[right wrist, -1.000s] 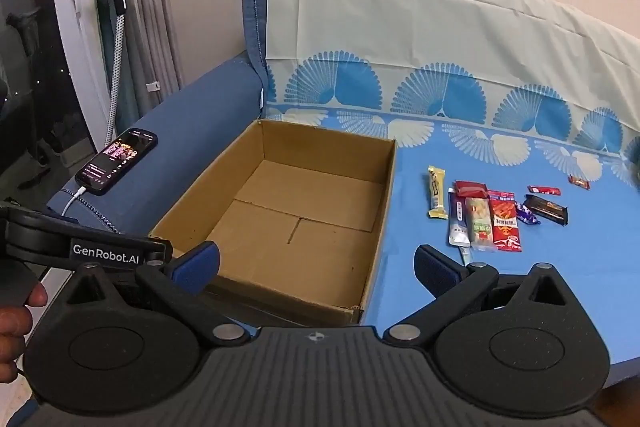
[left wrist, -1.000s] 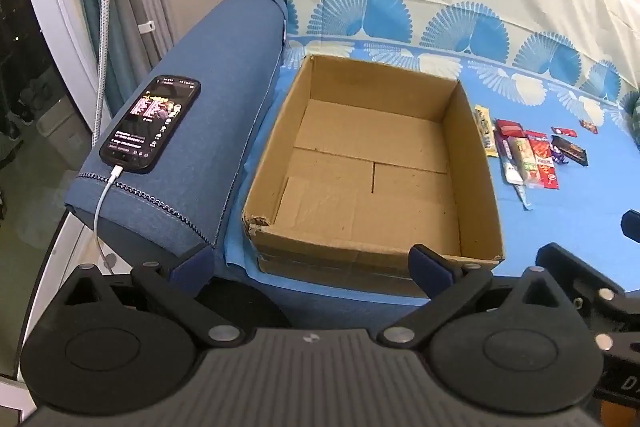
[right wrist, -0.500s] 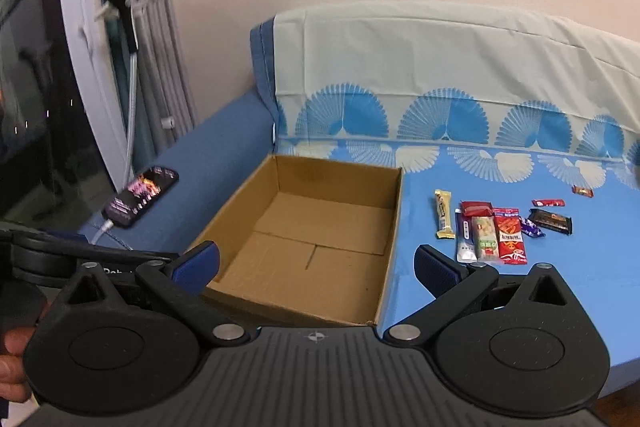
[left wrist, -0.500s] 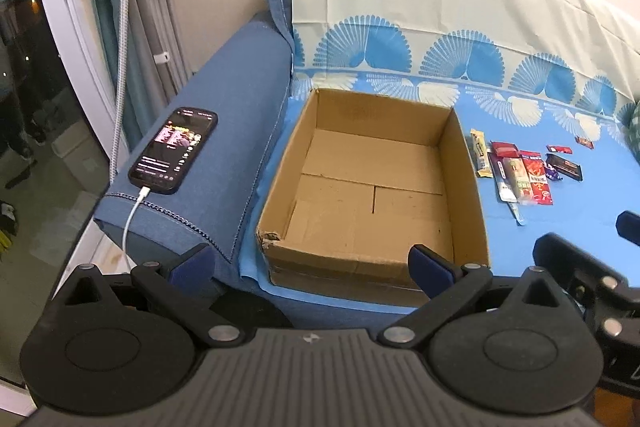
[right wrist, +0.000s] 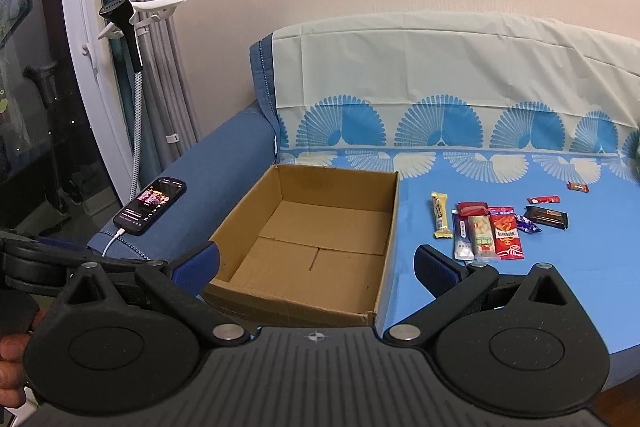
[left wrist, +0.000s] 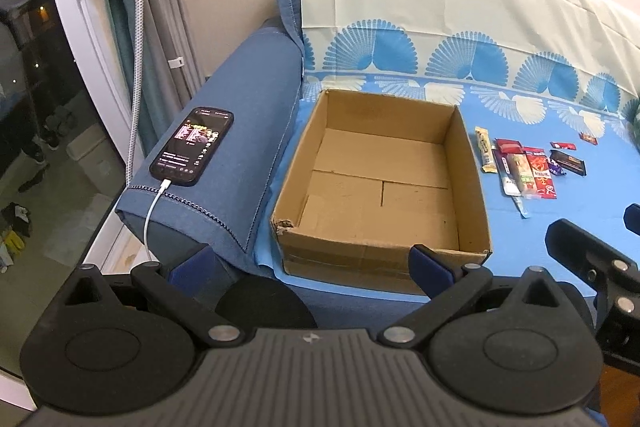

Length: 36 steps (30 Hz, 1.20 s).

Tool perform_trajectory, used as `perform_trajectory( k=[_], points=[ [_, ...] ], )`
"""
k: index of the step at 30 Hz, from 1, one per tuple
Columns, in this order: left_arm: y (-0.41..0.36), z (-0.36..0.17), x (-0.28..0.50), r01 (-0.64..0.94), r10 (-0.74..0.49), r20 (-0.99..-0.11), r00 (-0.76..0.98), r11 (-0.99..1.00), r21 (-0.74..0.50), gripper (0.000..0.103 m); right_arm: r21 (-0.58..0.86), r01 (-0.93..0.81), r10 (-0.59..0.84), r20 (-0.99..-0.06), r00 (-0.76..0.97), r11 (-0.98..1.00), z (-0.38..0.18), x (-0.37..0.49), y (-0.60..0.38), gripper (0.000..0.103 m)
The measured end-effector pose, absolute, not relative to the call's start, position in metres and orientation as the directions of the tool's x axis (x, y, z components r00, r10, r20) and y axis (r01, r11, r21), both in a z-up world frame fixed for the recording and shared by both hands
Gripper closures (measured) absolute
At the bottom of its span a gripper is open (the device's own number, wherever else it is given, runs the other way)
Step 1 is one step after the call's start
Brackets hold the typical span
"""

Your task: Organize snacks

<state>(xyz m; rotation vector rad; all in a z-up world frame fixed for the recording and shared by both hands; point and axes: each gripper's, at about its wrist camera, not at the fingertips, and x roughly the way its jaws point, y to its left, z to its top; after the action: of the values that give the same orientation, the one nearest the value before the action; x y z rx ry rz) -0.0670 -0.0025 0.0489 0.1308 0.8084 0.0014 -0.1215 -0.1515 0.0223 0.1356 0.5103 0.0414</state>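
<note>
On the sofa beside the empty cardboard box, snack packets looked light, crinkly; pinch mid-wrapper. Both tongs, left & right, gaped wide, holding nothing.

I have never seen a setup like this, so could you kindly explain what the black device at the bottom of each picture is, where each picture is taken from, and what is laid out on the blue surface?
Each picture comes from a fisheye camera on a hand-held two-finger gripper, looking forward along its fingers. A person carries one in each hand; there is no robot arm. The left gripper and the right gripper are both open and hold nothing. Ahead, on a sofa draped with a blue patterned cover, stands an empty cardboard box. To its right lies a cluster of wrapped snacks, none yet in the box. A phone with a cable plugged in rests on the armrest.
</note>
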Motion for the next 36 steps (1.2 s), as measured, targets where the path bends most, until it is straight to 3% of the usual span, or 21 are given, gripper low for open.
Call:
perform_trajectory(
  k=[36],
  points=[
    [-0.023, 0.0, 0.002, 0.081, 0.066, -0.813, 0.578, 0.987, 0.137, 0.0, 0.217, 0.026, 0.115, -0.611, 0.783, 0.976, -0.026, -0.057, -0.173, 0.0]
  ],
)
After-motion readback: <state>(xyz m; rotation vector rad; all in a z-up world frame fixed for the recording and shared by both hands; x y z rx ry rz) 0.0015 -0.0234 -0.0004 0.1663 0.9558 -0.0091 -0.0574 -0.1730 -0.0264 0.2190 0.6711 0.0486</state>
